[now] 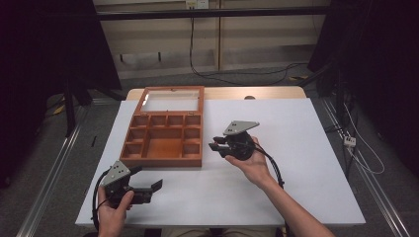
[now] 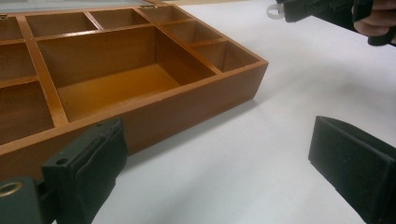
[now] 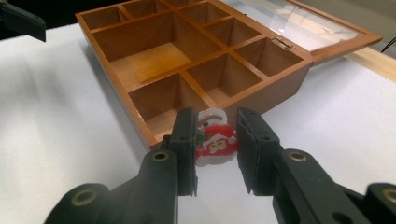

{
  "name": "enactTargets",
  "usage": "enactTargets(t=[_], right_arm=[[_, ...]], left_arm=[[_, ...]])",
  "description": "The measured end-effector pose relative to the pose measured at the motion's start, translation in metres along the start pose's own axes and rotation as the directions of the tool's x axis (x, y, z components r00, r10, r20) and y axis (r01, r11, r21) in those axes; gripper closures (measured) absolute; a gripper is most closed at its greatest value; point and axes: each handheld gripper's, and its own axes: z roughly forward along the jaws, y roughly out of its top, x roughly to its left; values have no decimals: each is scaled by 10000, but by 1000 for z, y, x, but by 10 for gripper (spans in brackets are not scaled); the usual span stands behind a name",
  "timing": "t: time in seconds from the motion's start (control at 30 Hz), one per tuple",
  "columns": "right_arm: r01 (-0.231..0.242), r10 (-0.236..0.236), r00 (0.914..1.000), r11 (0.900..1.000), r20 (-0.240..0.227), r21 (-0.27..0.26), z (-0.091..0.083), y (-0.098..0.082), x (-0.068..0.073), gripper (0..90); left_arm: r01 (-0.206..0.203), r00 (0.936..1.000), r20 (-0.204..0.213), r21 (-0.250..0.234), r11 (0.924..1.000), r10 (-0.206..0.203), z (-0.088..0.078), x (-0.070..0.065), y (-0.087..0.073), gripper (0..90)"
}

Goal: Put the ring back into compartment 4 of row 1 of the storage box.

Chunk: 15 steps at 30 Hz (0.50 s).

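The right claw [image 3: 215,151] is clamped on a small Santa ring [image 3: 214,140] just beside the wooden box [image 3: 154,56], while the left claw [image 2: 215,172] stands apart near the counter's [image 1: 296,148] front-left corner.

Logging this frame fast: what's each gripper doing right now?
Left gripper: open, holding nothing.
Right gripper: shut on the Santa ring, beside the wooden box.

We see a white-topped table [image 1: 306,148] with a wooden edge at the far side — grey floor [image 1: 163,79] around it, metal rails [image 1: 49,173] alongside, pale wall panels [image 1: 163,44] behind, black cables [image 1: 247,74] trailing, dim light.
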Motion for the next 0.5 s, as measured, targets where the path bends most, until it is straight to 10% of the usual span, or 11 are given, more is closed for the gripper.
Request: enactTargets(t=[0.5], right_arm=[[-193,192,9998,9980,-23,-599,-2,13,-6,698]], left_arm=[[-34,9999,-116,-18,10000,33,0,0,0,43]])
